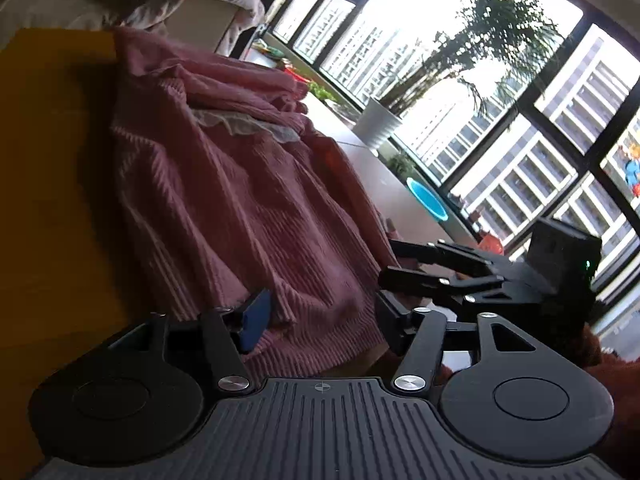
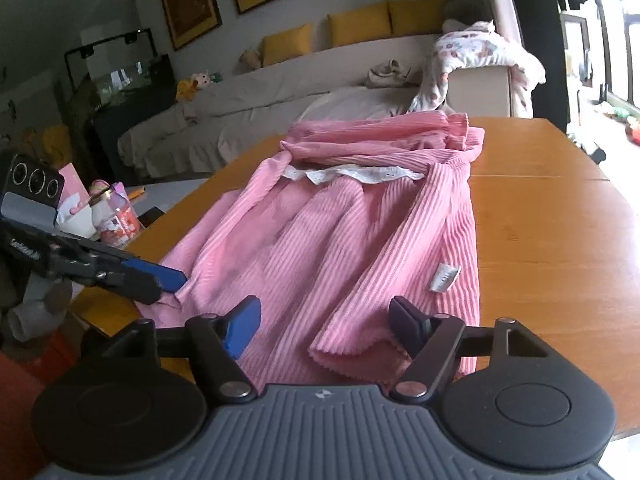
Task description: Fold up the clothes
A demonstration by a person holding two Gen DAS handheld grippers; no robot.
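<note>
A pink ribbed garment [image 2: 340, 240] is lying spread lengthwise across the middle of the right wrist view, running from the lower centre up toward the upper centre, on the wooden table [image 2: 560, 240]. Its far end is sitting bunched in loose folds, with a strip of white lace trim [image 2: 352, 172] crossing it just below, and a small white label [image 2: 444, 278] is showing near its right edge. In the left wrist view the same garment [image 1: 240, 208] is filling the centre-left, looking darker and draping toward the lower centre.
</note>
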